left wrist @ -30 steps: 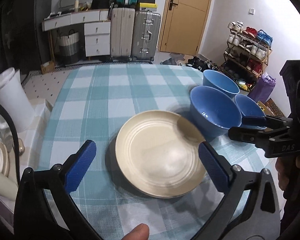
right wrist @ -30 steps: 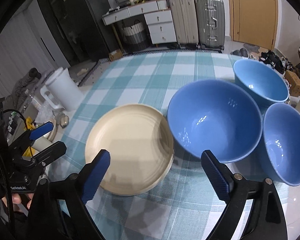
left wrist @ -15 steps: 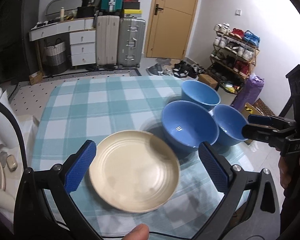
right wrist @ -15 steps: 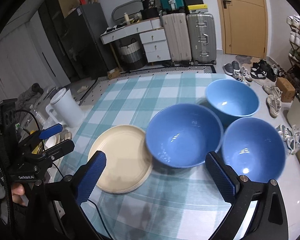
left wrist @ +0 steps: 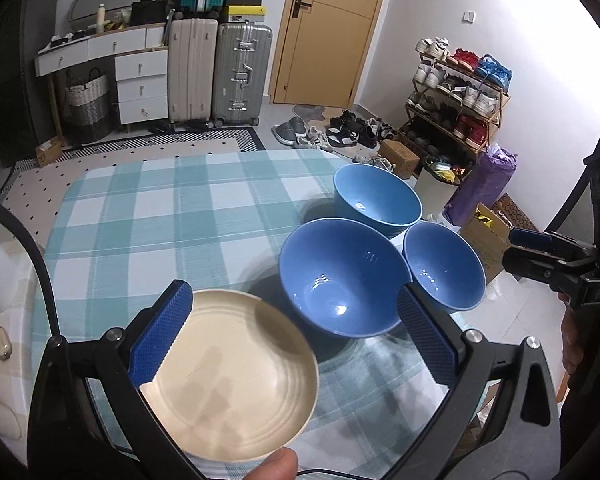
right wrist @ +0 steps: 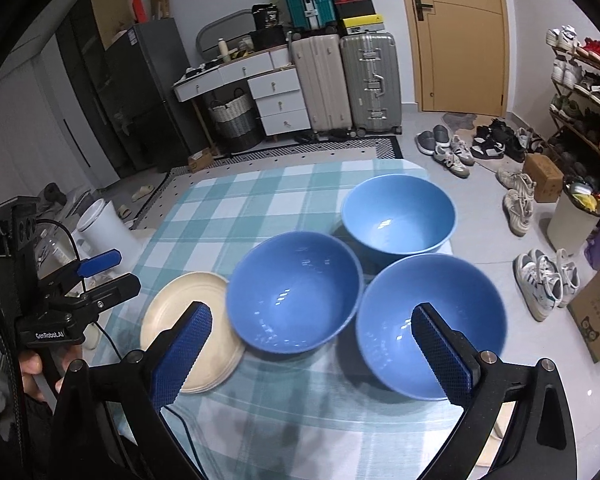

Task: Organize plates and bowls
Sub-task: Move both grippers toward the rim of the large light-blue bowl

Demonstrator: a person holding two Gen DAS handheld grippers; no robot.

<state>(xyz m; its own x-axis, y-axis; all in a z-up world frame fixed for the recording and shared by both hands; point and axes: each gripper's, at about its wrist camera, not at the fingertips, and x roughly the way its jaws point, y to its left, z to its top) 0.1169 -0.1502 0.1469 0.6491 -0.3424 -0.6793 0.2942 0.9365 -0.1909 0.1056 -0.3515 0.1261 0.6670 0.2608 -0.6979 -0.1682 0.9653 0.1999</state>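
While both grippers, left [left wrist: 296, 334] and right [right wrist: 312, 354], hang wide open and empty, three blue bowls [right wrist: 294, 292] cluster beside a cream plate [left wrist: 230, 384] on the checked tablecloth [left wrist: 148, 216]; suitcases [right wrist: 348, 80] line the far wall.

Both grippers pulled up and back from the plate [left wrist: 236, 376], right gripper [right wrist: 312, 356] jaws just opened wider, nothing between them
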